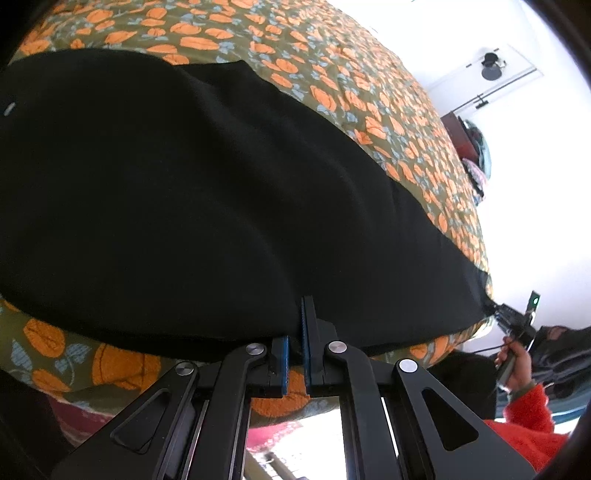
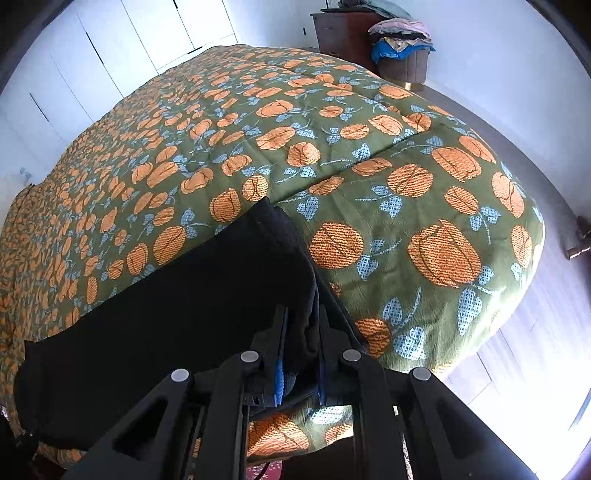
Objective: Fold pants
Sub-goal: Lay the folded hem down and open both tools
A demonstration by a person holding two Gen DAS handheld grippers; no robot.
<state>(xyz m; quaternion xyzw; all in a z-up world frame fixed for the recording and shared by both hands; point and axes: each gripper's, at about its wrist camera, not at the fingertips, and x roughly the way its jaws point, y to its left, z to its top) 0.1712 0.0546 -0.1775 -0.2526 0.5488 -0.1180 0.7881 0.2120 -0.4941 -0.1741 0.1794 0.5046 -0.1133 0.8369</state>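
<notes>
On the bedspread [image 2: 369, 155], unmarked black pants [image 1: 184, 184]; no writing legible.

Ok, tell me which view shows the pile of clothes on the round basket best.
The right wrist view: the clothes pile sits in clear sight on its basket beside the dark dresser, beyond the bed. The left wrist view shows only a warped sliver of colourful clothes at the frame's right edge, with no basket visible.

wrist views, steeply down, sharing bedspread [image 2: 406, 177]
</notes>
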